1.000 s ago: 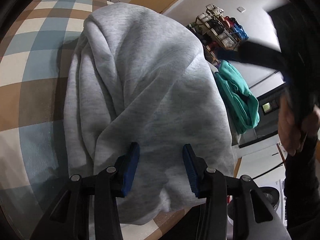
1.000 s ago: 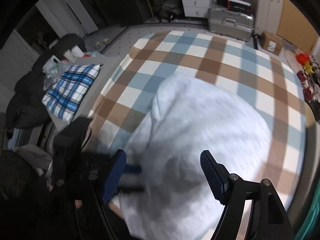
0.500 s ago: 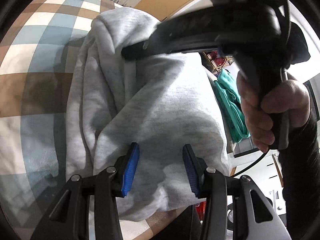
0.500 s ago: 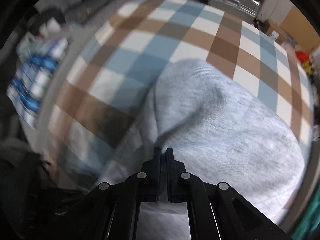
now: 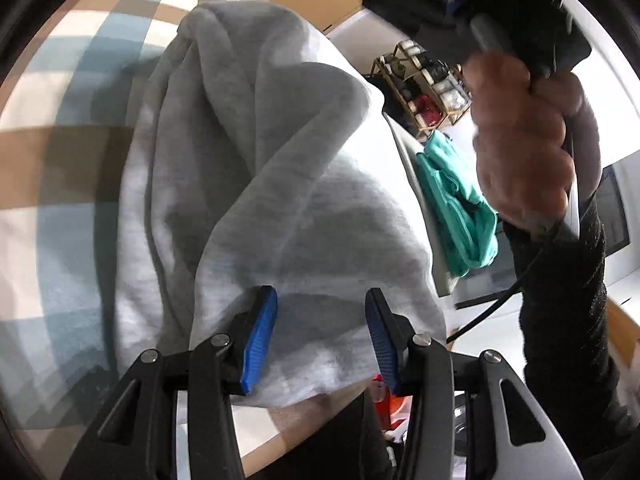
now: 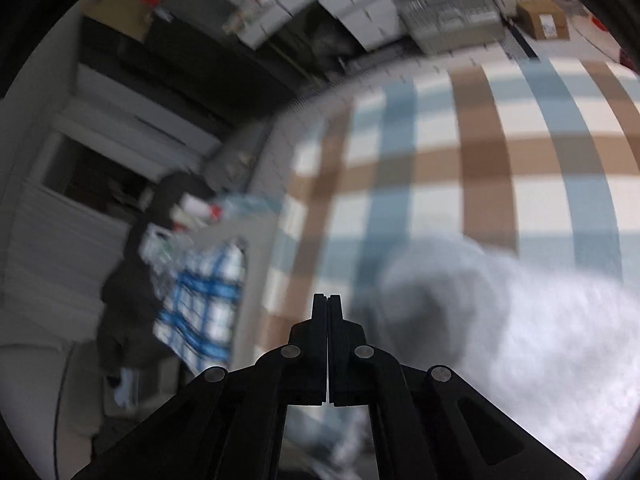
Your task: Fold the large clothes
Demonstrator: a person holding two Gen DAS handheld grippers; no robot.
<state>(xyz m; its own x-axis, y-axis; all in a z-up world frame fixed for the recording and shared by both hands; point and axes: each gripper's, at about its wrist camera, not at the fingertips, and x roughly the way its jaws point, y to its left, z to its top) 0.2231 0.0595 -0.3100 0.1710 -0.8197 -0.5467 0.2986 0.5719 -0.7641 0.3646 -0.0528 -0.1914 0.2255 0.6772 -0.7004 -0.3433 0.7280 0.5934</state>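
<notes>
— What does the garment look like?

— A grey sweatshirt (image 5: 280, 168), soft fleece, heaped in long folds on the blue, brown and white checked cloth (image 5: 60, 152) (its near hem hangs over the cloth's edge).

— And the left gripper (image 5: 320, 336)?

— Blue pads apart, over the near hem; whether they touch the fabric I cannot tell.

— The right gripper (image 6: 327, 312)?

— Jaws pressed together with nothing visible between them, over the checked cloth, just left of the sweatshirt's blurred bulk. From the left wrist view, the person's hand (image 5: 524, 148) grips its handle.

— Beyond that?

— A teal garment (image 5: 456, 204) hanging past the right side.
</notes>
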